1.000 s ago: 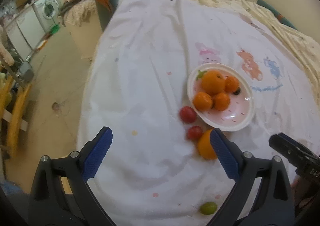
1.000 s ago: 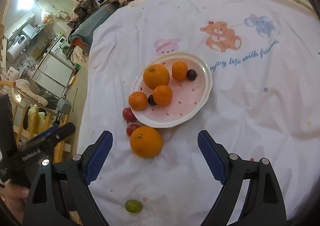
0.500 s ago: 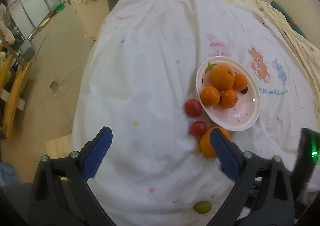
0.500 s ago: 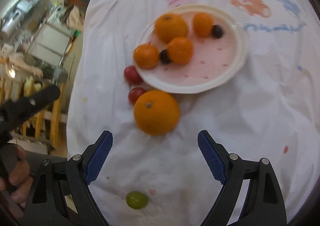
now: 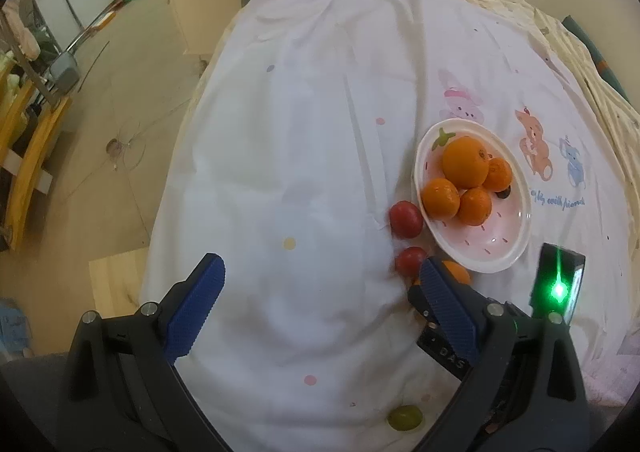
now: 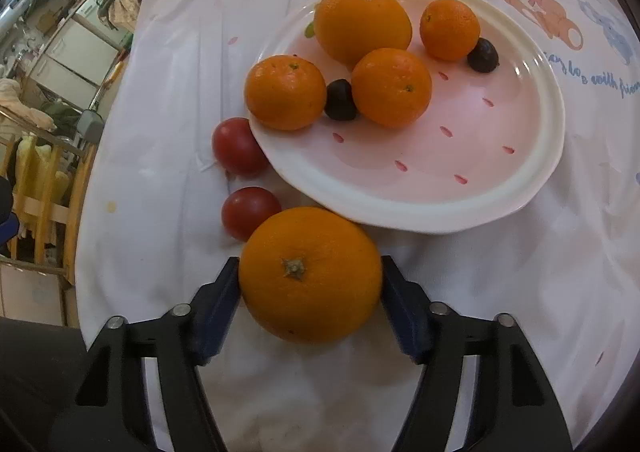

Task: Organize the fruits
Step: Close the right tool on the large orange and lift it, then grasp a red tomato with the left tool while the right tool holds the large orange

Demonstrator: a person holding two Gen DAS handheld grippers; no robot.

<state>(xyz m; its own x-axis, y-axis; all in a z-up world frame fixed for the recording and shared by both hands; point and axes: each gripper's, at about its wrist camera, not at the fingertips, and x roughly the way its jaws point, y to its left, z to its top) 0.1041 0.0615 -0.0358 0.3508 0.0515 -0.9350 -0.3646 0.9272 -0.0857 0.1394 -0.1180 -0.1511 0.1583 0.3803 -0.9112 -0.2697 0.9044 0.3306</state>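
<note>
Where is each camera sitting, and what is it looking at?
Left wrist: rides the left gripper, looking down at the white cloth; its open blue fingers show.
Right wrist: rides the right gripper, whose jaws have just been closing around the big orange.
Shared: the plate and two red fruits.

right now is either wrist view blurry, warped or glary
Left wrist view: strong fisheye bend, dark corners, a green light flaring, the green grape soft near the edge. Right wrist view: same warp, the big orange sharp, a mild sheen on the plate.
</note>
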